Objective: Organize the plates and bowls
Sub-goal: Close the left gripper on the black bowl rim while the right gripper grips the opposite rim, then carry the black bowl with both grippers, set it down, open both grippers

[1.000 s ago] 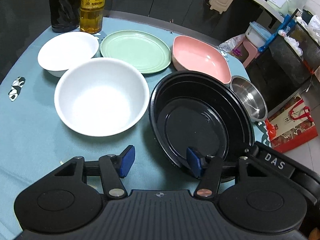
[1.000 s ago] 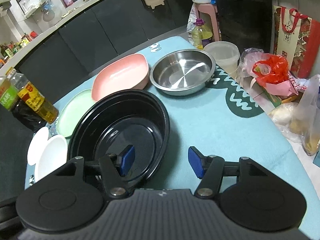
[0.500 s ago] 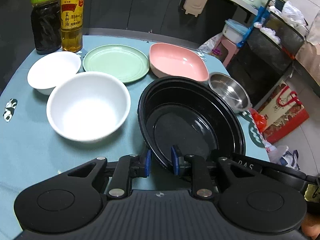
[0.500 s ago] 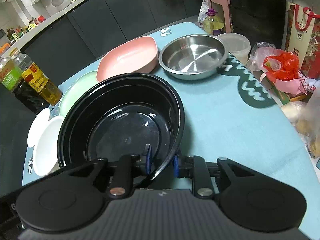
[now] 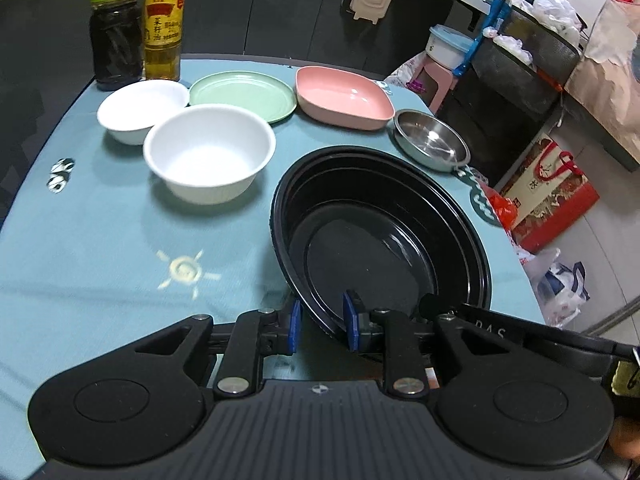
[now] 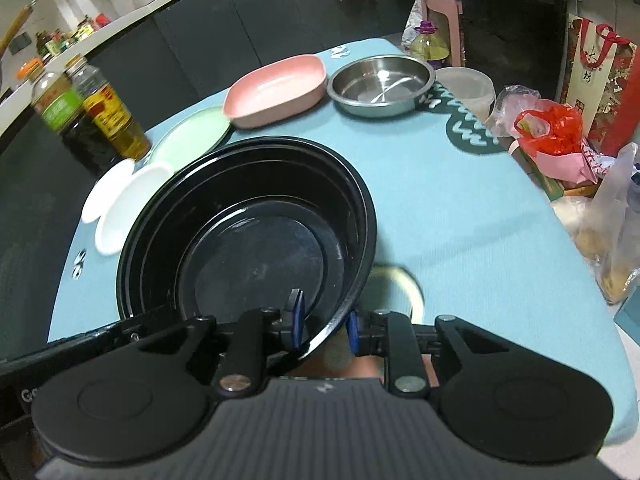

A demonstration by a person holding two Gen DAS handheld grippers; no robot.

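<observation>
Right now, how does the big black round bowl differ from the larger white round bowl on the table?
The big black round bowl is wider and shallower than the larger white round bowl. The black bowl is glossy and dark; the white bowl is matte and pale. The black bowl is clamped at its near rim by the left hand-held gripper and the right hand-held gripper; the white bowl stands ungripped. Both are round and empty.

Two white bowls (image 5: 209,152) (image 5: 143,110), two bottles (image 5: 116,20) (image 5: 163,20) — one black bowl (image 5: 380,240)
</observation>
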